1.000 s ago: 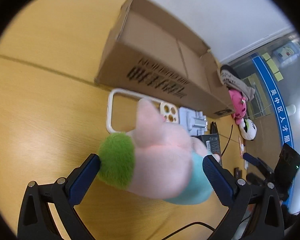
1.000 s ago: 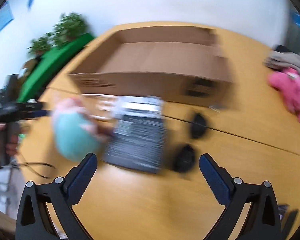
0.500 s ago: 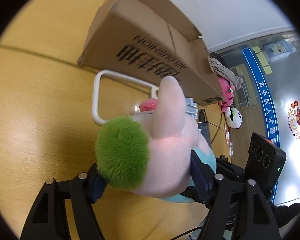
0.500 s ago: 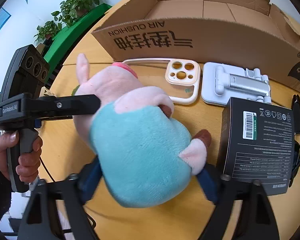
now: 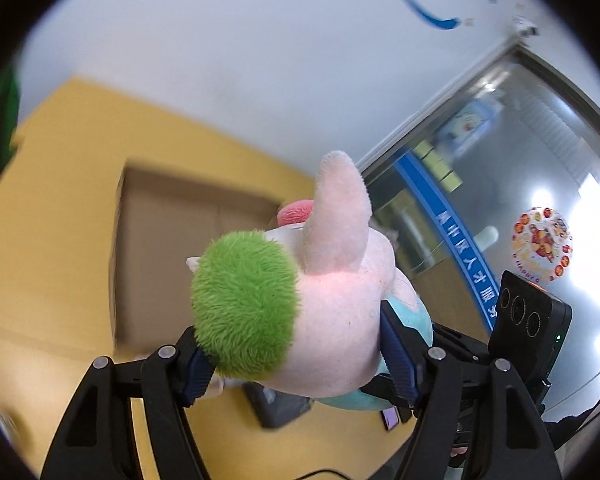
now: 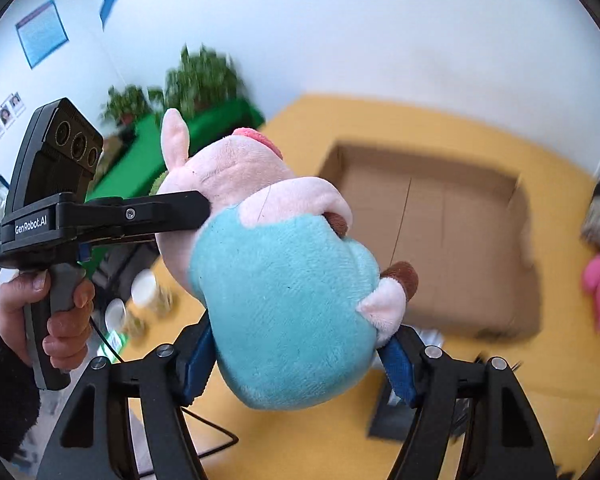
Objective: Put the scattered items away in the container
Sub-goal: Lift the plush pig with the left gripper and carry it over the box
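Both grippers are clamped on the same plush pig: the left gripper [image 5: 296, 354] squeezes the head end, just behind the green tuft, and the right gripper [image 6: 300, 360] pinches the teal body. The right's jaws have just been closing a touch more on it. So the pig [image 6: 276, 264] hangs in the air between the two tools, long axis running left to right from one gripper to the other.

What matters next: the box [image 6: 428, 240] sits further out and lower, open side up. From the right wrist it's ahead and to the right of the pig, from the left wrist ahead and to the left [image 5: 172, 248], so both hands look about equally close. My guess is carry it forward, then let go over the opening.

Hard to see: the box is motion-blurred in both views and the pig covers part of it. The table [image 6: 500, 408] under the pig is mostly blocked, so the other loose bits are blurry scraps I can't make out.
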